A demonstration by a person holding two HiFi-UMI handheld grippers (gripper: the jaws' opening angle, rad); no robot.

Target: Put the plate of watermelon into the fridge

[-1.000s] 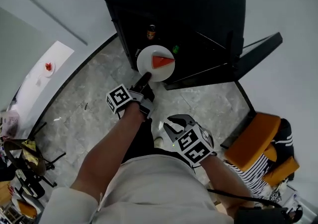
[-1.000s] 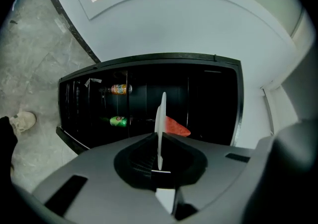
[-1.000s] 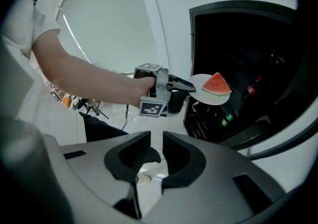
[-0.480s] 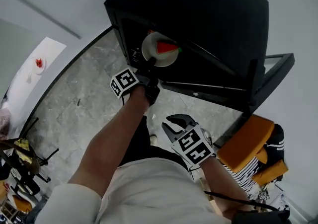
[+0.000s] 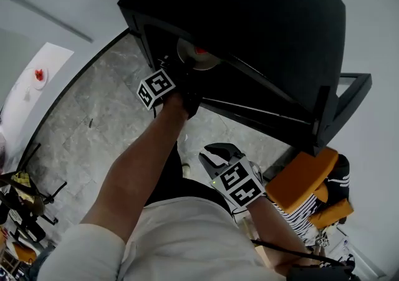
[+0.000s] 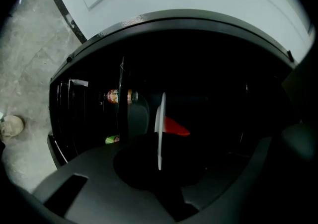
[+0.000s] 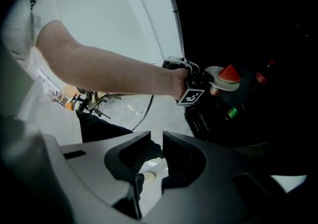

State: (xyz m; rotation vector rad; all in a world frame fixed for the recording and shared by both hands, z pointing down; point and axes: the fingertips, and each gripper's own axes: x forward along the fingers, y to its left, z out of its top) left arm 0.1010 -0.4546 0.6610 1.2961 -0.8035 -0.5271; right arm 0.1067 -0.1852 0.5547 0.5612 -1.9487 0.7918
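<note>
In the head view my left gripper (image 5: 185,69) holds the plate (image 5: 198,57) of watermelon (image 5: 201,50) inside the fridge (image 5: 249,18). In the left gripper view its 2 jaws pinch the plate rim. In the right gripper view my right gripper (image 7: 156,141) has its jaws slightly apart, empty.

Plain indoor room — fridge (image 5: 249,18), stone floor (image 5: 93,124)

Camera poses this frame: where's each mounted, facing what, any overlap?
Head view: head-mounted, looking down at fridge; both arms, left gripper, right gripper show.
Left gripper view: on left gripper, facing into fridge; its jaws clamp the plate.
Right gripper view: on right gripper, facing the left arm; its jaws empty.
Shared: all three see plate with watermelon.
</note>
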